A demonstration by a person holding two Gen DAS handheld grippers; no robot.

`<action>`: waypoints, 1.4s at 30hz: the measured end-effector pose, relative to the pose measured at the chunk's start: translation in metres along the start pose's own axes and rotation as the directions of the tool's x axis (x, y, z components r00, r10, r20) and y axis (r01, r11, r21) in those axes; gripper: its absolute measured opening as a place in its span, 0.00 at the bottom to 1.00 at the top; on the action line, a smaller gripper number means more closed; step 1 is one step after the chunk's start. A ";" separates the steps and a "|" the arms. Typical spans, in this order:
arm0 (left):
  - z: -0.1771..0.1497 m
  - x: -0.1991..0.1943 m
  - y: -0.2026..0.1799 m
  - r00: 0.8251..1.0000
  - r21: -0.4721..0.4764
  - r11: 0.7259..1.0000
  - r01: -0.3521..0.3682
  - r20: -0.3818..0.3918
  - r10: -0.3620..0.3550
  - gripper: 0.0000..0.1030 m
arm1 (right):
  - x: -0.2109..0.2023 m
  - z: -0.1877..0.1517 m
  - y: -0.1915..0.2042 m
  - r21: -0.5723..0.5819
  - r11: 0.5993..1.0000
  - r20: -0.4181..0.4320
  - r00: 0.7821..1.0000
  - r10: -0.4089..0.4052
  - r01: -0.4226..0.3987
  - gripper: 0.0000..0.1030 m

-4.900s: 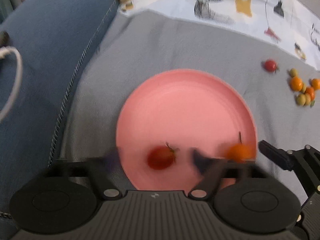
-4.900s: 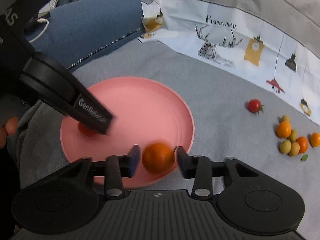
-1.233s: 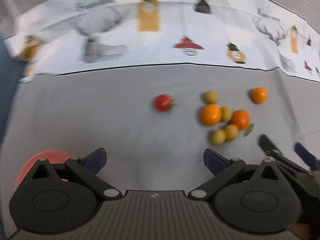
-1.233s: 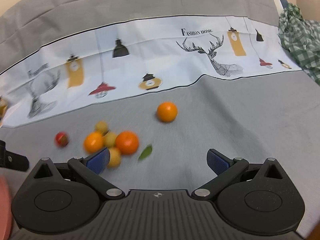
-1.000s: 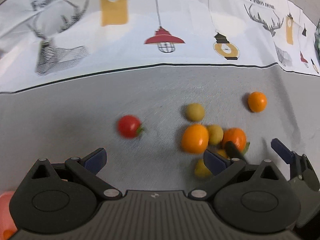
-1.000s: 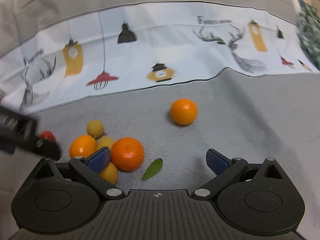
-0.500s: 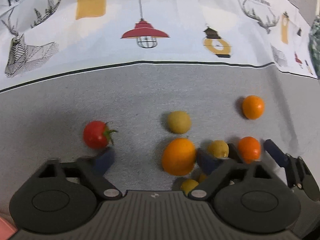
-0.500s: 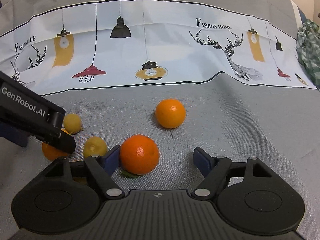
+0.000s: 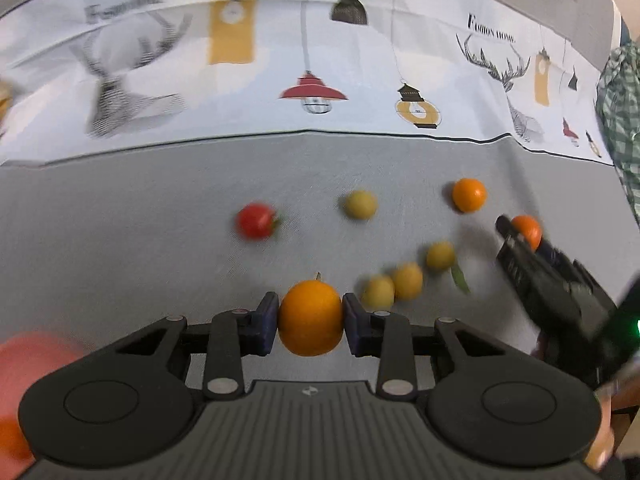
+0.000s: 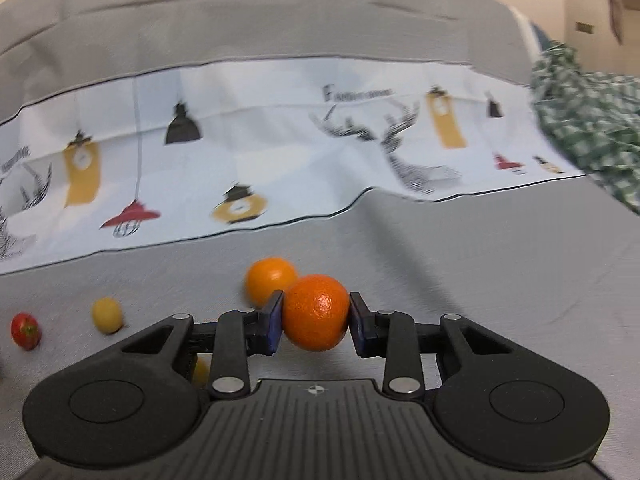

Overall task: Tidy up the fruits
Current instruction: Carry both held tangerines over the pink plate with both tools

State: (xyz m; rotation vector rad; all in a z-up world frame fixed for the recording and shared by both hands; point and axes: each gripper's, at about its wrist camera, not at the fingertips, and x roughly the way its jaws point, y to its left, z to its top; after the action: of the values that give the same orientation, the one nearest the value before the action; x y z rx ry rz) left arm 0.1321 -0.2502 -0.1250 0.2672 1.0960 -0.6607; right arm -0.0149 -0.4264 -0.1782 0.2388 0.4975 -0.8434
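Between the blue pads of the left gripper (image 9: 311, 322), a yellow-orange citrus (image 9: 311, 316) is pinched, the jaws having just been closing onto it; a short stem is seen at its top. All places are noted from this citrus in the left wrist view. Just to its right, three small yellow fruits (image 9: 407, 280) are seen in a loose row on the grey cloth (image 9: 140, 240), with a green leaf (image 9: 460, 280) beyond the last of them. Up and to the left, well apart, a red tomato (image 9: 256, 221) is noted, blurred. Almost straight above, a single pale yellow fruit (image 9: 360, 205) is seen, and further right of that a loose orange (image 9: 469, 195) lying alone. Far to the right, the right gripper (image 9: 520, 236) is visible as a dark shape with a deeper orange mandarin (image 9: 528, 230) at its tip. From the right wrist view that mandarin (image 10: 316, 312) is confirmed pinched between the pads, those jaws likewise having just been closing on it; whether it is clear of the cloth cannot be told. At the lower left edge, a pink plate (image 9: 28, 364) is partly seen, blurred, with a scrap of orange below it. Behind everything, a white printed band (image 9: 360, 80) with lamps and deer heads runs across the cloth.
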 end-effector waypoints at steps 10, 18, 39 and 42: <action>-0.105 -0.139 0.052 0.987 -0.097 0.985 -0.143 0.064 0.149 0.37 | -0.147 0.003 -0.002 -0.033 0.986 -0.016 0.987 0.160 -0.161 0.33; -0.192 -0.225 0.088 0.969 -0.214 0.958 -0.192 0.116 0.220 0.37 | -0.270 -0.006 0.046 -0.100 0.885 -0.115 0.889 0.444 -0.455 0.33; -0.285 -0.303 0.122 0.944 -0.338 0.933 -0.125 0.248 0.217 0.37 | -0.416 -0.026 0.103 -0.330 0.739 -0.101 0.801 0.590 -0.587 0.33; -0.286 -0.304 0.124 0.944 -0.342 0.932 -0.118 0.252 0.212 0.37 | -0.417 -0.026 0.104 -0.335 0.740 -0.098 0.803 0.589 -0.583 0.33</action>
State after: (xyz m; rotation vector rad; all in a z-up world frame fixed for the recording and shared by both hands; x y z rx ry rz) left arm -0.0902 0.1021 0.0015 -0.0198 0.8745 -0.3445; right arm -0.1777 -0.0760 0.0128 0.0474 0.5091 -0.1222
